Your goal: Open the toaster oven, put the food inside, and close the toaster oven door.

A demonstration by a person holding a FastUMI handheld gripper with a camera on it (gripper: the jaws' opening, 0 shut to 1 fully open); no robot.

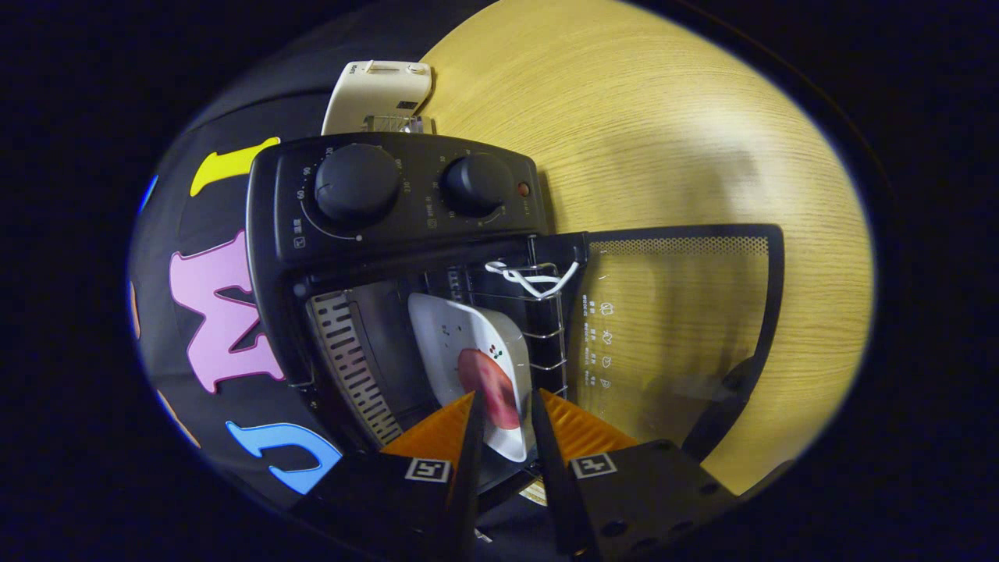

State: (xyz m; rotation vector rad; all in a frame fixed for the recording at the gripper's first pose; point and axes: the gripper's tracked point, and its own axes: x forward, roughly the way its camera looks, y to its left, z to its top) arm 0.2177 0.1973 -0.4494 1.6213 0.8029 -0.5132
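The toaster oven (406, 234) door (679, 328) hangs open; the hand-held gripper (503, 417), fingers narrowly parted, grips the plate (468, 343) of food (488, 382) on the rack. Release and closing remain.

Warm, even light brightens the wooden tabletop (663, 133), the toaster oven (390, 257) interior stays dim, fisheye distortion bends the edges, and the pink food (490, 386) looks blurred.

A pale wood-grain tabletop (663, 133) carried a black toaster oven (375, 234), whose glass door (679, 328) lay swung open over the wood, and a cream-coloured appliance (378, 94) stood on the tabletop just beyond the oven, near the booth's wall.
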